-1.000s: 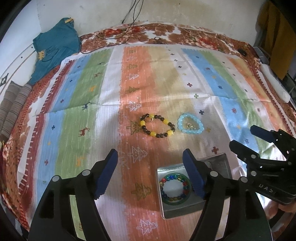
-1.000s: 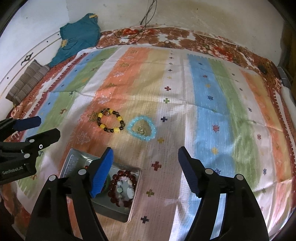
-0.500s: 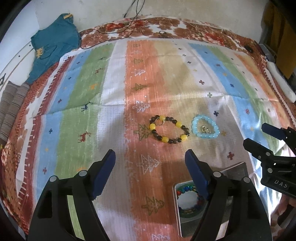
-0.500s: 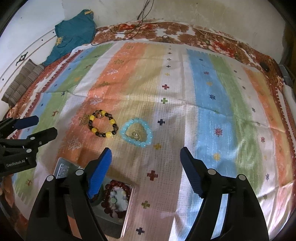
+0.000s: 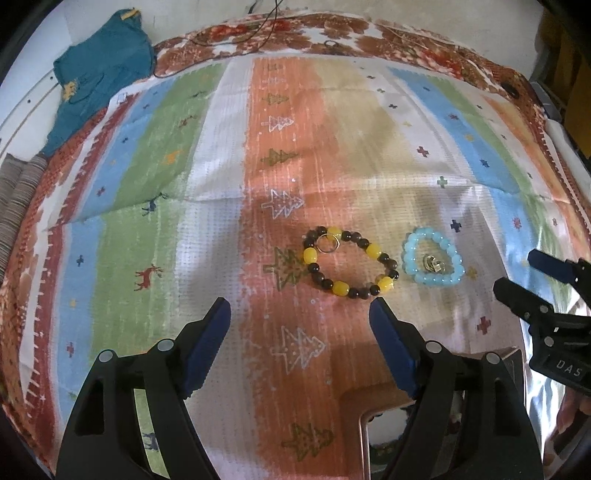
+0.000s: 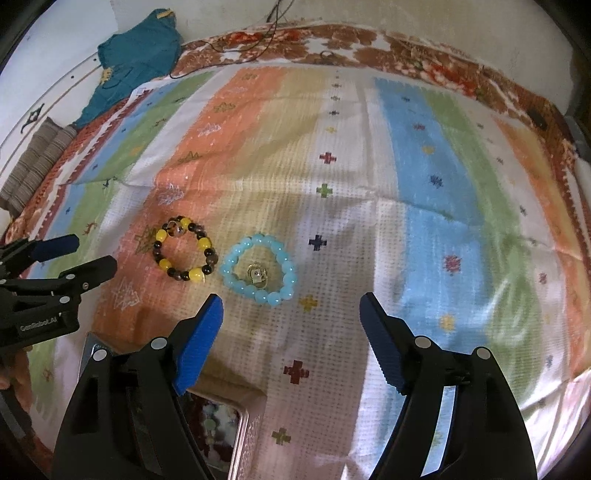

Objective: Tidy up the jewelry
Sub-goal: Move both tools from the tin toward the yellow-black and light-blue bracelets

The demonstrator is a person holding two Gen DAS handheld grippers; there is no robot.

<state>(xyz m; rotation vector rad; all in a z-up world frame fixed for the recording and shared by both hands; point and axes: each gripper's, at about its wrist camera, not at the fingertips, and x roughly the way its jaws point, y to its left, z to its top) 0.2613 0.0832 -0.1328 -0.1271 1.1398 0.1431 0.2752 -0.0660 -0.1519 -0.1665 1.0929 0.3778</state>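
Observation:
A yellow and dark bead bracelet (image 5: 349, 261) (image 6: 183, 254) with a small ring lies flat on the striped cloth. Beside it on the right lies a pale blue bead bracelet (image 5: 432, 261) (image 6: 258, 273) with a gold charm inside its loop. My left gripper (image 5: 300, 314) hangs open just short of the yellow bracelet, nothing between its blue pads. My right gripper (image 6: 291, 308) is open too, just short of the blue bracelet. A metal tin (image 5: 369, 428) (image 6: 236, 424) holding beaded bracelets sits at the near edge, mostly hidden by the fingers.
The striped patterned cloth (image 5: 207, 206) covers a floral bedspread (image 6: 332, 40). A teal garment (image 5: 96, 77) lies at the far left beside folded brown fabric (image 6: 33, 166). A black cable (image 6: 266, 33) trails at the back by the wall.
Both grippers have moved forward and lower toward the two bracelets, which now look larger and nearer. The tin has slid toward the bottom edge of both views.

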